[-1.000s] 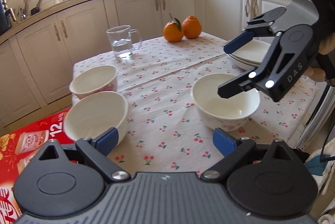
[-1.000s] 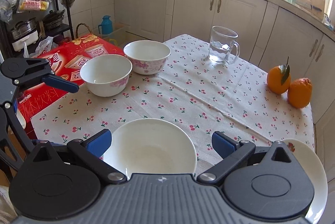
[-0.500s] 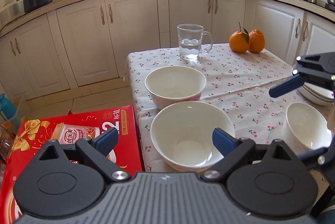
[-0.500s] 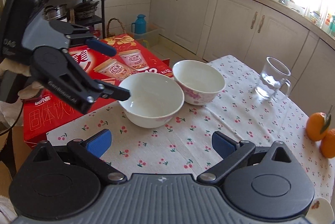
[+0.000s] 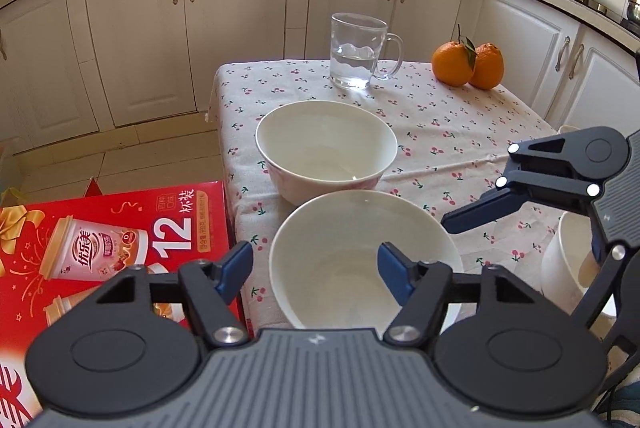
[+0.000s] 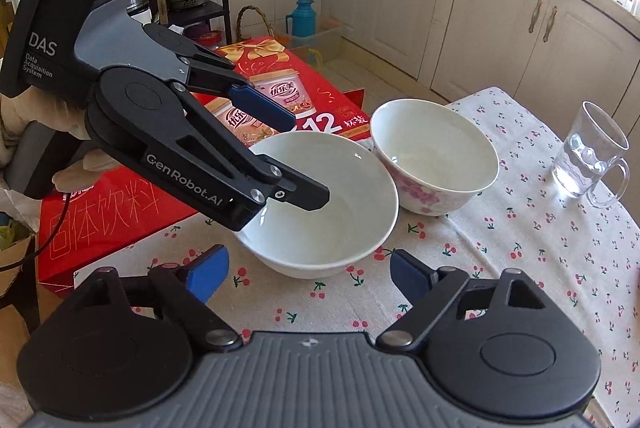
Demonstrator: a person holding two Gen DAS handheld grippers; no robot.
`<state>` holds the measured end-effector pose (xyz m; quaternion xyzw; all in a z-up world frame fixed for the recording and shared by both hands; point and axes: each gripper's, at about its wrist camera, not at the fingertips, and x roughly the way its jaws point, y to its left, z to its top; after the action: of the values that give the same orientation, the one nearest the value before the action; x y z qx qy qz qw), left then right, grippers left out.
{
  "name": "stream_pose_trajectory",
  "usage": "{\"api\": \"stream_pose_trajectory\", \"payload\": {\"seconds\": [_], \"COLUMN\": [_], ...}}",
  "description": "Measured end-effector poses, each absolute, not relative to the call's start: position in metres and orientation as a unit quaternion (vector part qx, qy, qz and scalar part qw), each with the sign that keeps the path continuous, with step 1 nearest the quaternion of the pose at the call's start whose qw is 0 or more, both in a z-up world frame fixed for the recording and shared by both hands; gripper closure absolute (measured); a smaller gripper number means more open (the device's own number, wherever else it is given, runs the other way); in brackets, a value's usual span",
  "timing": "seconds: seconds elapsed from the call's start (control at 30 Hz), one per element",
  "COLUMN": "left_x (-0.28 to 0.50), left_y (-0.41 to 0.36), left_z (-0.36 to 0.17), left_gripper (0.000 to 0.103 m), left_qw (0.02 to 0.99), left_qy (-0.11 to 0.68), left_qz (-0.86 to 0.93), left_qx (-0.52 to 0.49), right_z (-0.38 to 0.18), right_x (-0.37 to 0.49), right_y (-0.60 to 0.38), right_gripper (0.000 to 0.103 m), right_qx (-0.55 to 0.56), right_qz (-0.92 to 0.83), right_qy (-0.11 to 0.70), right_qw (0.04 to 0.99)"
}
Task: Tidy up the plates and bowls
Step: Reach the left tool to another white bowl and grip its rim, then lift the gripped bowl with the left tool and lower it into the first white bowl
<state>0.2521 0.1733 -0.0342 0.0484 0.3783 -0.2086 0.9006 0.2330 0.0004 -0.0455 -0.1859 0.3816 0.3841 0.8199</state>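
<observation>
Left gripper (image 5: pixel 316 266) spread across plain white ceramic bowl (image 5: pixel 362 262) rim.
Seat your fingers deeper before clenching; right gripper (image 6: pixel 308 268) idles released.

third bowl (image 5: pixel 568 268) behind right gripper (image 5: pixel 520 224), cut off

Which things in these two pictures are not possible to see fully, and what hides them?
- Third bowl, left wrist view: mostly hidden behind the right gripper.
- Plain white bowl, right wrist view: its near-left rim is hidden by the left gripper.
- Plates: not visible in either view.
</observation>
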Motion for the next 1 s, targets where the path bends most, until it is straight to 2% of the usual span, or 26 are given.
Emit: {"api": "stream_pose_trajectory", "payload": {"seconds": [0.13, 0.23, 0.33, 1.0], "left_x": [0.255, 0.257, 0.260, 0.250], "left_y": [0.172, 0.172, 0.172, 0.164], "left_z": [-0.035, -0.037, -0.039, -0.029], "left_gripper": [0.042, 0.043, 0.049, 0.049], "left_qw": [0.897, 0.895, 0.893, 0.892], "left_qy": [0.384, 0.387, 0.391, 0.389], "left_qz": [-0.214, -0.215, -0.220, -0.225], "left_qx": [0.049, 0.047, 0.041, 0.049], "right_z": [-0.049, -0.051, -0.051, -0.043], "right_x": [0.236, 0.236, 0.237, 0.229], "right_y": [0.004, 0.005, 0.006, -0.003], "right_gripper": [0.020, 0.022, 0.023, 0.025], "right_qx": [-0.186, -0.185, -0.185, -0.176], "right_qz": [0.387, 0.390, 0.389, 0.387], "right_qy": [0.387, 0.387, 0.387, 0.383], "right_qw": [0.816, 0.815, 0.815, 0.820]}}
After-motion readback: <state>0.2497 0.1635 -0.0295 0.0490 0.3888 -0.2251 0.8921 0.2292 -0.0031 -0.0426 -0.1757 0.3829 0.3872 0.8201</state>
